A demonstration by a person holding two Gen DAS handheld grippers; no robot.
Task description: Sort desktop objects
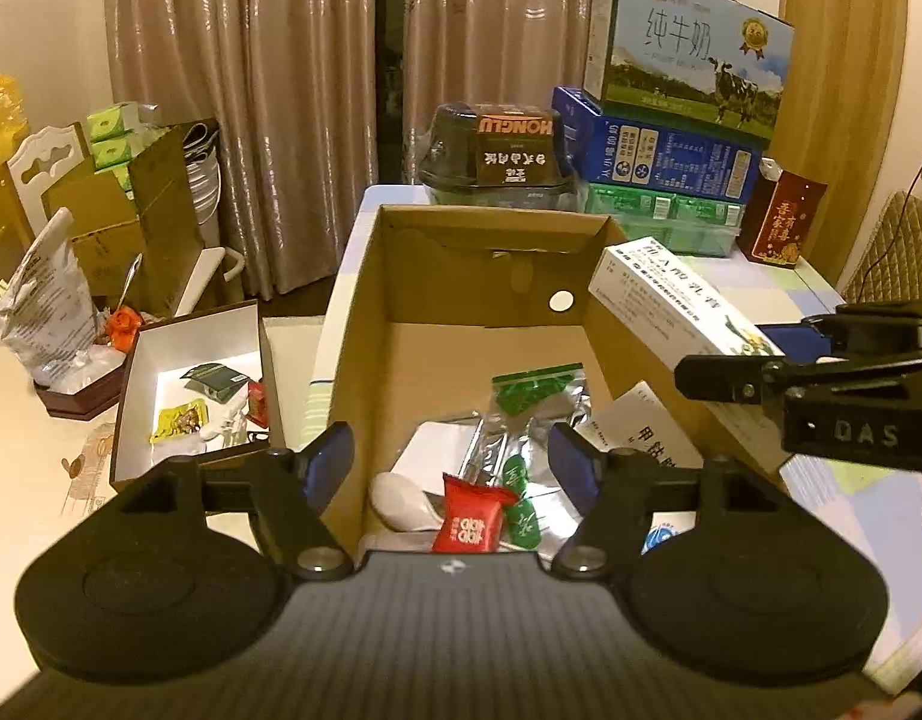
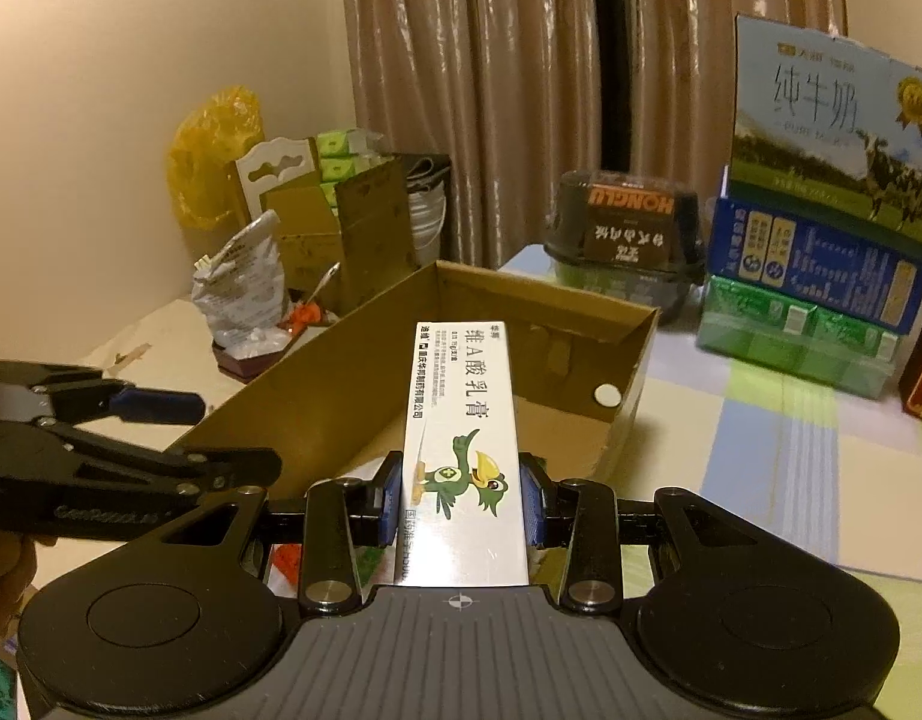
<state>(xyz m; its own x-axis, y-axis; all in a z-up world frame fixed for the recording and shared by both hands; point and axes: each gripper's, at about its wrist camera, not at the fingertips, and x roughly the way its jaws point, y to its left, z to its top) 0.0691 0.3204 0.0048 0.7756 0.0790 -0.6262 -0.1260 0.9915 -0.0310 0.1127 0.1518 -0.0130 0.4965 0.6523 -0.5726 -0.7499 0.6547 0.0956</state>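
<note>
Gripped between the blue-padded fingers (image 2: 390,501) of the right gripper (image 2: 463,501) is a long white cardboard ointment box printed with a green cartoon bird (image 2: 461,432); the pads press on its two long side faces near the rear end, and its long axis runs straight forward along the fingers, out over the near part of the open brown cardboard carton (image 2: 556,312) on the desk (image 2: 760,420). Seen from the left wrist, that same ointment box (image 1: 670,294) hangs above the carton's right wall (image 1: 616,336), slanting in from the right. Relation that matters: box is already over or just beside the carton opening, so the drop looks to need only a small shift inward and a release (judgement, not observed). Left gripper (image 1: 452,462) has its fingers spread wide with nothing between them, hovering over the carton's near end, closer to the contents than the right. Carton contents: red square sachet with white characters (image 1: 469,519), white plastic spoon (image 1: 401,501), green-and-silver zip pouch (image 1: 535,396), small green sachet (image 1: 523,525), white paper sheets (image 1: 443,450). Off the desk to the left, a shallow white-lined dark box (image 1: 194,396) holds a yellow snack packet (image 1: 179,420) and a dark green packet (image 1: 212,378). Far end of carton floor is bare.
</note>
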